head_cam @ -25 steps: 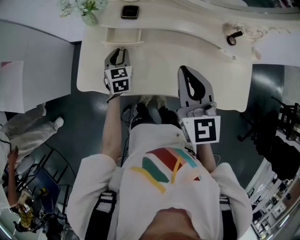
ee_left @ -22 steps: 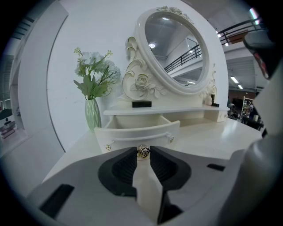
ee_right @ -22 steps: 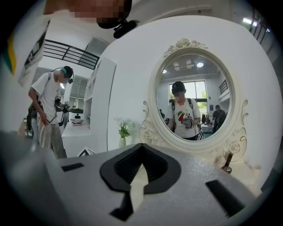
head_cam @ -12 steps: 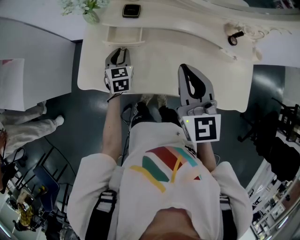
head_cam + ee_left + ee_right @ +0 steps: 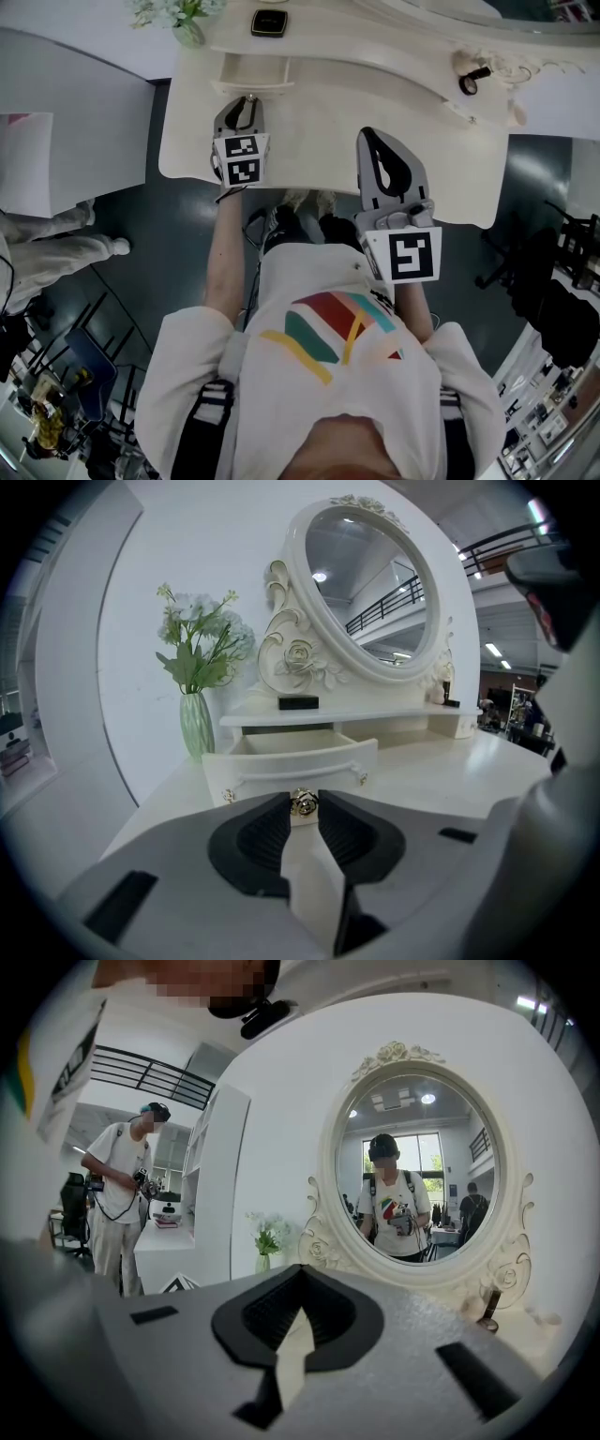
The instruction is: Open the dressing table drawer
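Observation:
The cream dressing table (image 5: pixel 319 108) has a small drawer (image 5: pixel 251 71) under its back shelf, standing pulled out with its inside showing (image 5: pixel 291 747). In the left gripper view a gold rose-shaped knob (image 5: pixel 303 803) on the drawer front sits pinched between the tips of my left gripper (image 5: pixel 303 797). In the head view the left gripper (image 5: pixel 247 99) reaches to the drawer front. My right gripper (image 5: pixel 368 137) hovers over the table's middle, away from the drawer, its tips together (image 5: pixel 300 1269) with nothing between them.
A vase of flowers (image 5: pixel 184 24) stands left of the drawer, and a black box (image 5: pixel 269 22) lies on the shelf above it. An oval mirror (image 5: pixel 422 1166) rises behind. A small dark item (image 5: pixel 469 77) sits at the table's right. A bystander (image 5: pixel 117 1194) stands to the left.
Both grippers and the drawer stand as before. Only the bystander at the left edge of the head view has shifted.

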A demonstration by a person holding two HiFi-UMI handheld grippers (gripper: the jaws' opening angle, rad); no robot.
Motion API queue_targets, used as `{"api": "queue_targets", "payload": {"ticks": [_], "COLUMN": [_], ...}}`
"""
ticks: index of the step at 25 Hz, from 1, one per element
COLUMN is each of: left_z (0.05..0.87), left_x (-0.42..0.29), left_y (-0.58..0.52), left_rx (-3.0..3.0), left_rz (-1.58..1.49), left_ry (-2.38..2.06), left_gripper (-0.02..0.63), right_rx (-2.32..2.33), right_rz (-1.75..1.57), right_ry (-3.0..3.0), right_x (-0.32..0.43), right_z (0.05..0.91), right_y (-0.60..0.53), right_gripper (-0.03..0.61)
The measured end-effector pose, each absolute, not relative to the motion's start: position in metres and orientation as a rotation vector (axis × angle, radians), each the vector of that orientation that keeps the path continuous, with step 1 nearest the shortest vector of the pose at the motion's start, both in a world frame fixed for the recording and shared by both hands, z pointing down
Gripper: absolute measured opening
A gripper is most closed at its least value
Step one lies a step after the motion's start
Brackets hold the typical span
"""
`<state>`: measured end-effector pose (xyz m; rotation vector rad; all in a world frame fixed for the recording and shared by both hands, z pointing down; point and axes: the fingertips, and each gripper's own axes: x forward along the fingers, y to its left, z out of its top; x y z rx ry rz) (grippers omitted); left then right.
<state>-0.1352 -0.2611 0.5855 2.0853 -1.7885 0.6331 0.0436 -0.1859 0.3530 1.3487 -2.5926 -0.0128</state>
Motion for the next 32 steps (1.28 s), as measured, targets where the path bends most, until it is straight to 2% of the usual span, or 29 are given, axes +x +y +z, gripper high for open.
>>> {"api": "queue_targets", "payload": {"ticks": [18,25,32], "left_z": [0.571,0.52,0.424], "left_x": [-0.132,-0.13,-0.104], "left_y": [-0.265,-0.276,-0.281], "left_rx": [2.113,2.149,2.231], "left_rz": [0.601,0.534,0.323], "left_ry": [-1.832,-1.94,-1.958], "left_gripper": [0.092,0.091,0.091], "right_rx": [1.36,1.395,1.467], "right_rz": [-0.01,-0.025,-0.11], "right_ry": [-2.578,-2.608,-2.665], "right_x": [0.044,0.049,0.062], "right_z": [0.351,0.338,0.31], "right_y": [-0.188,-0.193,-0.203], "right_gripper": [0.0,0.0,0.0]}}
